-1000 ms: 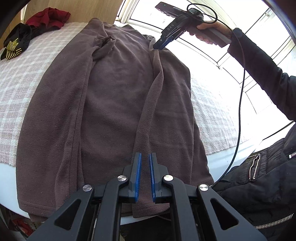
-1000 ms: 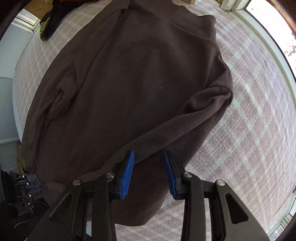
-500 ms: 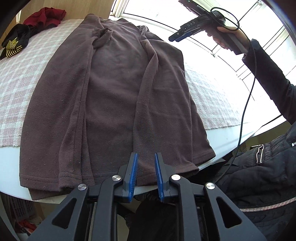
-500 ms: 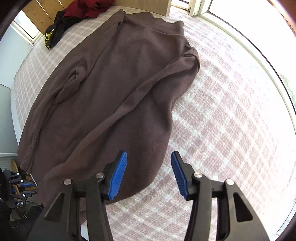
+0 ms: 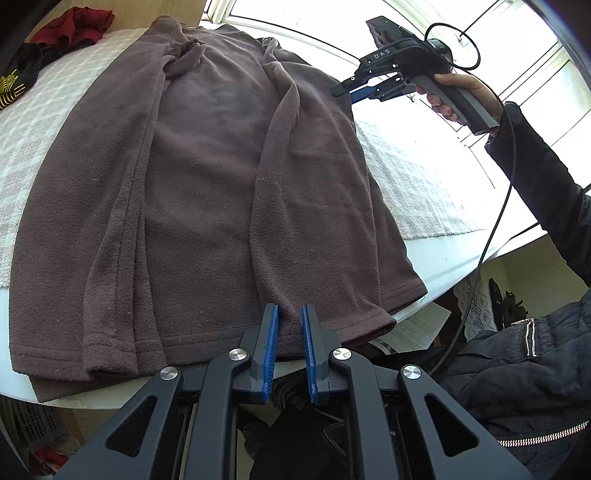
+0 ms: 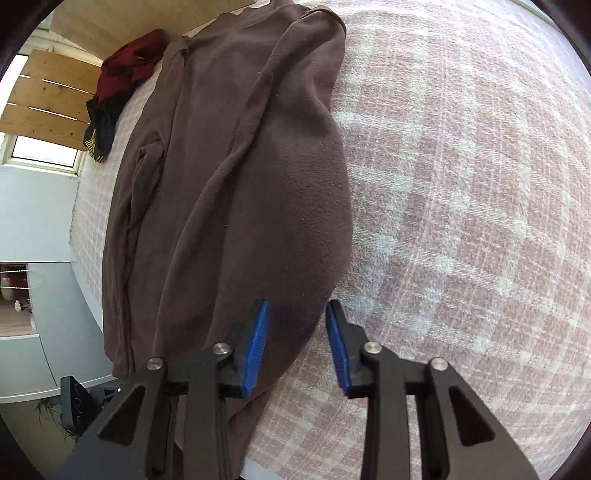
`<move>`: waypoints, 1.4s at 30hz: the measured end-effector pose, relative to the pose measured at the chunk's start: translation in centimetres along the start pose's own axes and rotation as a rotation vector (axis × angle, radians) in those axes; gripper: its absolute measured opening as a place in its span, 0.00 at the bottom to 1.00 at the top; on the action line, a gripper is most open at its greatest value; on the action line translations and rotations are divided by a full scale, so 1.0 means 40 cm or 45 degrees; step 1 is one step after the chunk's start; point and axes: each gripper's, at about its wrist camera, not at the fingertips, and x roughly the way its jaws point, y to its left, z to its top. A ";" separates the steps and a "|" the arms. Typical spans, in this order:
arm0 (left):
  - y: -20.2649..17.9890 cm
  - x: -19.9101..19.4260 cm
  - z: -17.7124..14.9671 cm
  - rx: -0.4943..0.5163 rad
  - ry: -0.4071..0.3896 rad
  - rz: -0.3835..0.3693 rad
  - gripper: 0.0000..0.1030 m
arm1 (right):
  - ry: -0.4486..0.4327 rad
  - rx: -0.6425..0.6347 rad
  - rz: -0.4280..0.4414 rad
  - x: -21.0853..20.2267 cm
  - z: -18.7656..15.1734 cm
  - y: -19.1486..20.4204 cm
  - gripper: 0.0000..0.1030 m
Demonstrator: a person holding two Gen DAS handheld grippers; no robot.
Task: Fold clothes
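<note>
Hard daylight pours through the windows point(image 5: 436, 22) beyond my left claw point(image 5: 289, 347), blowing them out to white. My right claw point(image 6: 297, 345) throws a soft shadow on the brown fleece point(image 6: 288, 317) just ahead of it. Both fisheye views bow strongly and darken at the corners; focus is sharp.

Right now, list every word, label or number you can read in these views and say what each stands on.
"DAS" in pale letters on the black body of the right gripper, seen from the left wrist view.
The sheet of paper below the table edge carries print too small to read.
The brown fleece top shows no label or text.
</note>
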 end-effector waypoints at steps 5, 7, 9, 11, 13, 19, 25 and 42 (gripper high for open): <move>-0.019 0.003 0.006 0.003 -0.012 -0.058 0.07 | -0.016 -0.086 -0.064 -0.019 -0.032 0.030 0.05; -0.027 0.004 0.009 0.004 -0.017 -0.081 0.07 | -0.017 -0.125 -0.108 -0.046 -0.029 0.051 0.05; -0.034 0.005 0.011 0.005 -0.022 -0.104 0.07 | -0.017 -0.156 -0.146 -0.064 -0.025 0.076 0.05; -0.046 -0.007 0.018 0.004 -0.037 -0.140 0.07 | -0.031 -0.160 -0.160 -0.062 -0.004 0.098 0.05; -0.060 -0.012 0.031 0.012 -0.054 -0.139 0.07 | -0.056 -0.155 -0.163 -0.067 0.014 0.103 0.05; -0.073 0.055 0.023 0.073 0.077 -0.059 0.07 | 0.038 -0.234 -0.236 -0.018 0.018 0.117 0.06; -0.079 -0.035 0.031 0.117 0.038 -0.047 0.07 | 0.101 -0.343 -0.328 -0.055 -0.010 0.152 0.18; -0.104 0.076 0.115 0.127 0.006 -0.016 0.07 | 0.201 -0.244 -0.202 0.110 0.191 0.311 0.45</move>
